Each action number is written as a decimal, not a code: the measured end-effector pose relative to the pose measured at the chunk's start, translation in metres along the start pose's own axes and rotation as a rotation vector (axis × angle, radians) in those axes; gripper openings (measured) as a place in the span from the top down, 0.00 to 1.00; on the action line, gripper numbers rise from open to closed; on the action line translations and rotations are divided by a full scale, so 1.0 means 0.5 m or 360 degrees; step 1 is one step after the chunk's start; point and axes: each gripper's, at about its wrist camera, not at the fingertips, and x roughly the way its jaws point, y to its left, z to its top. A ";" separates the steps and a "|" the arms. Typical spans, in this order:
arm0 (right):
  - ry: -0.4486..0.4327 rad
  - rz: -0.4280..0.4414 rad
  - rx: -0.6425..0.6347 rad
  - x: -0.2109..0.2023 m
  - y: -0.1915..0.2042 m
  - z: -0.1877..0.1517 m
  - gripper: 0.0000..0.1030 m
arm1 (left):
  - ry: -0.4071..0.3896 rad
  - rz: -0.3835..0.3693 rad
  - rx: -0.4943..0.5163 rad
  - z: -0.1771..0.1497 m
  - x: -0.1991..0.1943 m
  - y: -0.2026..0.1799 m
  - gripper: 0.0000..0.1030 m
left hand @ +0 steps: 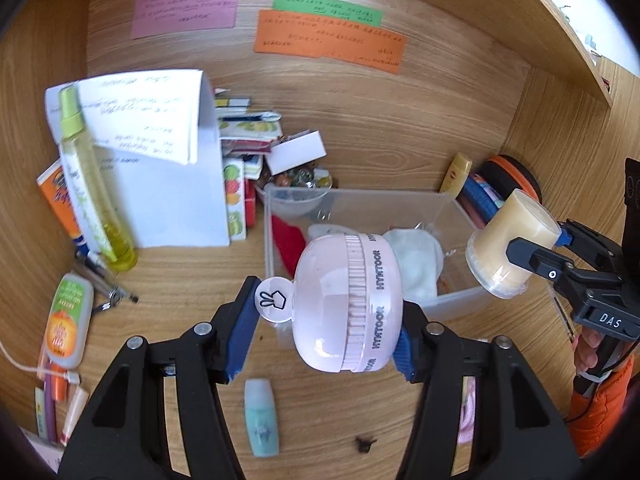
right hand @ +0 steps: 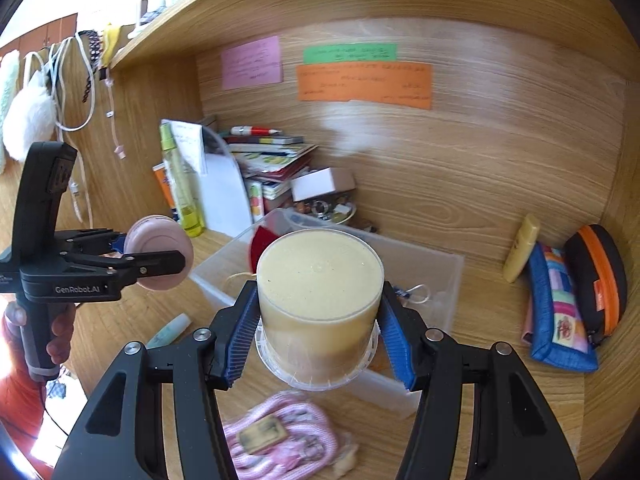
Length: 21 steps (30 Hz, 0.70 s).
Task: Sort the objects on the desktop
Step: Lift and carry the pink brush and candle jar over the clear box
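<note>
Nearest my left camera, the left gripper (left hand: 326, 322) is clamped on a pink round case (left hand: 347, 307), its blue pads pressed against both flat sides, held above the desk (left hand: 400, 148) just near of the clear bin (left hand: 460, 298). A white tag (left hand: 275, 299) sticks out of the case toward the left pad. Below it on the wood lie a small teal bottle (left hand: 262, 416) and a dark speck, with bare desk between them.

My right gripper (right hand: 318, 322) grips a cream jar (right hand: 318, 292) lying on its side, bottom toward the far wall, its clear lid nearest me; the pads meet its sides. It hangs over the bin's near right corner. A pink cord bundle (right hand: 280, 436) lies on the desk just under the fingers.

The bin holds a red piece (left hand: 286, 240) and a white cloth (left hand: 416, 260); its far right half looks open. Left of it, papers (left hand: 176, 184), a yellow spray bottle (left hand: 94, 188) and stacked books crowd the far left corner. Right of the bin, a blue pouch (right hand: 558, 308) and a black-and-orange case (right hand: 598, 280) lean against the right wall, with bare wood between them and the bin's edge. Coloured notes (left hand: 328, 40) are stuck on the far wall.
</note>
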 end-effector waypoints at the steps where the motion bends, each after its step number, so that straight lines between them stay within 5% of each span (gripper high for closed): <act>1: -0.0003 -0.0008 0.0000 0.000 -0.006 0.003 0.48 | -0.0003 0.0001 0.0008 0.006 0.007 -0.003 0.44; 21: 0.0055 -0.0055 0.0094 0.091 -0.108 0.042 0.48 | 0.0125 -0.0017 0.0022 0.044 0.127 -0.001 0.44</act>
